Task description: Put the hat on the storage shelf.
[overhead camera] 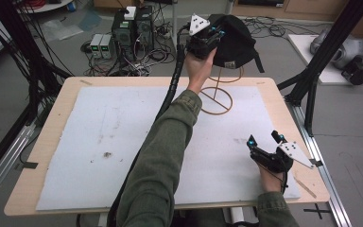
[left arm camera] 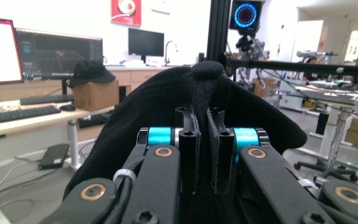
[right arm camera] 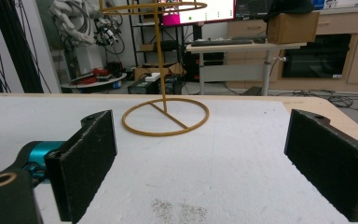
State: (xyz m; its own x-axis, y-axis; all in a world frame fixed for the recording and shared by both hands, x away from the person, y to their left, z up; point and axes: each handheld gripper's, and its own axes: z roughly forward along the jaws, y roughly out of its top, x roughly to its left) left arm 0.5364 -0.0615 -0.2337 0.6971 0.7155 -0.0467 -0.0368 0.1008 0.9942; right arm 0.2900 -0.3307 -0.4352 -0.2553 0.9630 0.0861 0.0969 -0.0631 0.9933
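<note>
A black cap (overhead camera: 236,43) is held up over the far side of the table, with my left gripper (overhead camera: 211,34) shut on its fabric. In the left gripper view the jaws (left arm camera: 204,156) pinch a fold of the cap (left arm camera: 265,116) just below its top button. Under the cap stands a gold wire stand (overhead camera: 216,100) with a ring base and an upright stem. My right gripper (overhead camera: 263,138) rests low near the table's right front, open and holding nothing. In the right gripper view its pads (right arm camera: 91,158) stand wide apart, and the stand (right arm camera: 165,114) is ahead of them.
A white foam mat (overhead camera: 104,142) covers most of the wooden table (overhead camera: 52,123). Black frame posts (overhead camera: 312,85) rise at the right and left edges. Computer boxes and cables (overhead camera: 132,33) lie on the floor beyond the far edge.
</note>
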